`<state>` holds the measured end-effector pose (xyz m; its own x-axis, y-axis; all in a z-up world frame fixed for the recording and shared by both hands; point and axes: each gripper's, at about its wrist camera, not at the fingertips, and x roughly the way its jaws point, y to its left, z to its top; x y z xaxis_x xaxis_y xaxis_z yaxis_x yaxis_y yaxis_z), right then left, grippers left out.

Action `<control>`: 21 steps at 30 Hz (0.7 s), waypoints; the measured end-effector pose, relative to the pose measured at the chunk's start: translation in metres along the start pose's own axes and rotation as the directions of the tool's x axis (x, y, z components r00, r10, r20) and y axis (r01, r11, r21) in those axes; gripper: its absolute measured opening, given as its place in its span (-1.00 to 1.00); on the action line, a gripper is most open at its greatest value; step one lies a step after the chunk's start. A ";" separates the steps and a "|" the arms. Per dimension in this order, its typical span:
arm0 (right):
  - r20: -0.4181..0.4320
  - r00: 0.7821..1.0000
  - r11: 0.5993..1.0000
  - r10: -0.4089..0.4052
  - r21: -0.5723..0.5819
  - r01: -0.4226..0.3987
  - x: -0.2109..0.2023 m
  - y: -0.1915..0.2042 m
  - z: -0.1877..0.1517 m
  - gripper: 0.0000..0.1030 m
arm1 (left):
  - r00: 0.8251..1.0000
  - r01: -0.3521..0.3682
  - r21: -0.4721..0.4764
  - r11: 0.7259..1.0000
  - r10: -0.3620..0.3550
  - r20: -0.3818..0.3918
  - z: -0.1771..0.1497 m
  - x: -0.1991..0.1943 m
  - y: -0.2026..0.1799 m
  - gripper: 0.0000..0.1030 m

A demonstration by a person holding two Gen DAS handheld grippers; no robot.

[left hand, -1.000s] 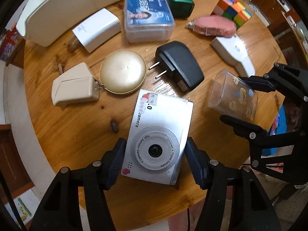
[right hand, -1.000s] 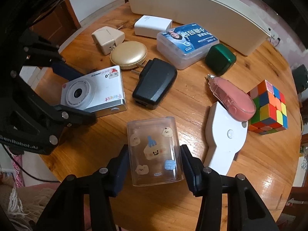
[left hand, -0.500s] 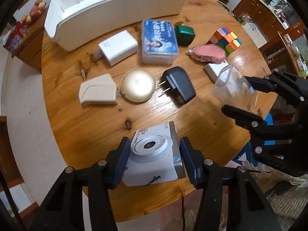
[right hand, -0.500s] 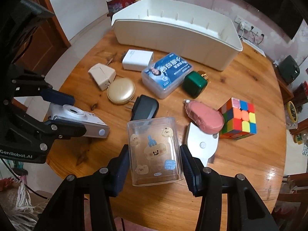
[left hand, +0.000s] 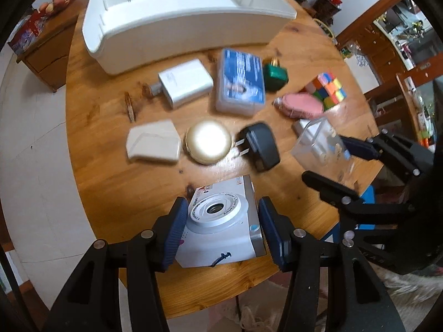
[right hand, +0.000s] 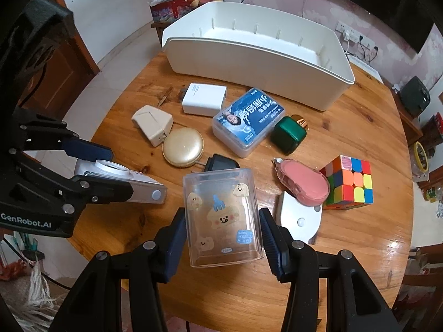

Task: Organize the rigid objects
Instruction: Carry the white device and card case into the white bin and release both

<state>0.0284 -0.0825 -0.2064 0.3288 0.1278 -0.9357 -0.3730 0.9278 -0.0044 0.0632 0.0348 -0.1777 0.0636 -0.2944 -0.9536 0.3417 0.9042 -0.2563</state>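
Note:
My left gripper point(left hand: 220, 231) is shut on a white toy camera point(left hand: 221, 229) and holds it above the near edge of the round wooden table point(left hand: 110, 193). My right gripper point(right hand: 221, 238) is shut on a clear plastic box with cartoon stickers point(right hand: 221, 215), also held above the table. The camera shows in the right wrist view point(right hand: 121, 179) at the left. The clear box shows in the left wrist view point(left hand: 321, 146) at the right. A long white bin point(right hand: 257, 55) stands empty at the far side of the table.
On the table lie a white charger point(right hand: 205, 99), a beige adapter point(right hand: 152, 124), a gold round case point(right hand: 182, 146), a black plug adapter point(left hand: 260, 146), a blue-lidded box point(right hand: 249, 121), a green bottle point(right hand: 289, 135), a pink tape dispenser point(right hand: 303, 185), a colour cube point(right hand: 349, 182) and a white device point(right hand: 300, 220).
Both grippers have risen and pulled back from the table with the camera and the clear box in them. The bin's inside has come into view.

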 end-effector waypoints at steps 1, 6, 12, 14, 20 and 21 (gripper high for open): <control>0.003 1.000 1.000 0.003 0.005 -0.003 -0.002 -0.001 0.004 0.00 | 1.000 0.002 -0.001 1.000 -0.002 0.010 0.003 -0.007 -0.001 0.10; 0.040 0.999 0.999 0.011 0.032 -0.013 -0.021 -0.007 0.030 0.00 | 0.996 0.016 -0.010 1.000 -0.016 0.088 0.035 -0.044 -0.001 0.10; 0.128 0.992 0.999 0.002 0.053 -0.008 -0.051 -0.029 0.084 0.00 | 0.976 0.017 -0.065 0.998 -0.002 0.219 0.102 -0.095 0.011 0.10; 0.153 0.988 0.998 -0.010 0.059 0.001 -0.056 -0.042 0.109 0.00 | 0.966 0.005 -0.088 0.996 0.018 0.259 0.127 -0.103 0.014 0.10; 0.168 0.985 0.994 -0.028 0.112 0.009 -0.035 -0.084 0.179 0.00 | 0.957 0.044 -0.210 0.977 0.018 0.288 0.196 -0.083 0.037 0.10; 0.158 0.987 0.992 -0.026 0.129 0.005 -0.027 -0.091 0.187 0.00 | 0.958 0.057 -0.229 0.972 0.012 0.287 0.204 -0.080 0.043 0.10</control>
<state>0.2158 -0.1049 -0.1149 0.4711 0.1576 -0.8679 -0.2566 0.9658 0.0361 0.2639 0.0342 -0.0807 0.3343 -0.3604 -0.8708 0.1209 0.9328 -0.3396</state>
